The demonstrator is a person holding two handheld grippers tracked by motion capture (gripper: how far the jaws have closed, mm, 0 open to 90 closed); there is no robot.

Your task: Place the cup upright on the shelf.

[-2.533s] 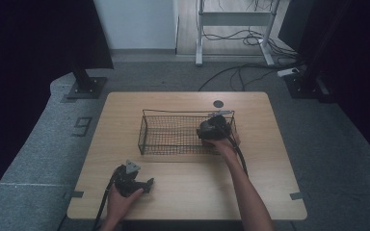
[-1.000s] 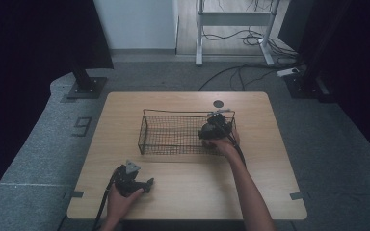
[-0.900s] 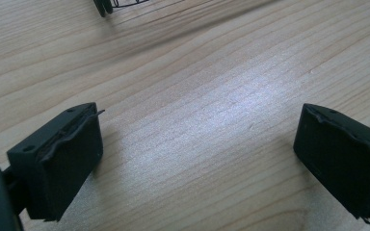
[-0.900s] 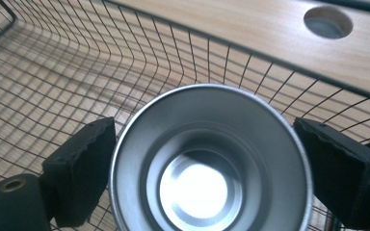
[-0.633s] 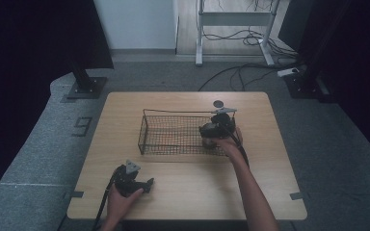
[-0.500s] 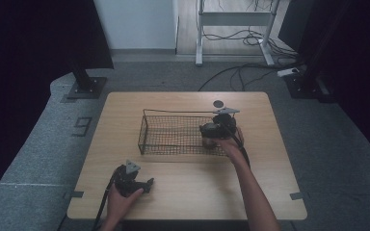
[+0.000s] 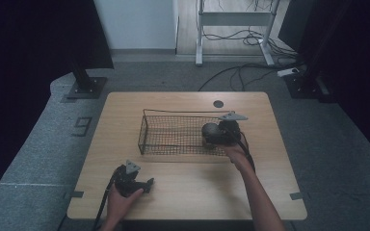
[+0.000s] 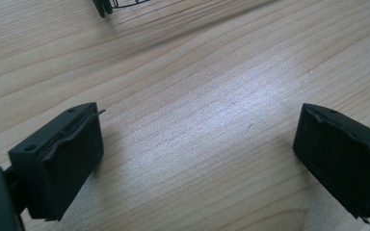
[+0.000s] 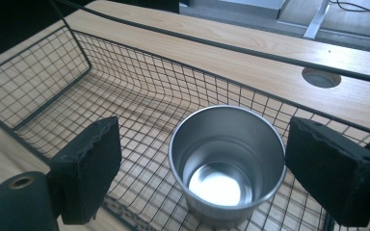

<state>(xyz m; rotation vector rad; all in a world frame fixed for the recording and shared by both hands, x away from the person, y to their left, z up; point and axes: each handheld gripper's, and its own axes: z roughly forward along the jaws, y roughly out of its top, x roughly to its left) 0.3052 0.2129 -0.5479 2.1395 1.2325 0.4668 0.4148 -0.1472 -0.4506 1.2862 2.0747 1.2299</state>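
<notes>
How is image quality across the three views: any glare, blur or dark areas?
High view: dim, surroundings nearly black, light wooden table readable. Left gripper view: pale glare patch on the wood, black fingers softly blurred. Right gripper view: bright reflection inside the shiny metal cup, black wire mesh basket sharp.

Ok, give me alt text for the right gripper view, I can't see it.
An empty metal cup stands upright in a wire basket between the right gripper's open jaws, which don't touch it. Wooden table beyond.

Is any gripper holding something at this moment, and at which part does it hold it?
Nothing is held. The right gripper has jaws apart on either side of the metal cup in the wire basket, not touching it. The left gripper is open over the table.
</notes>
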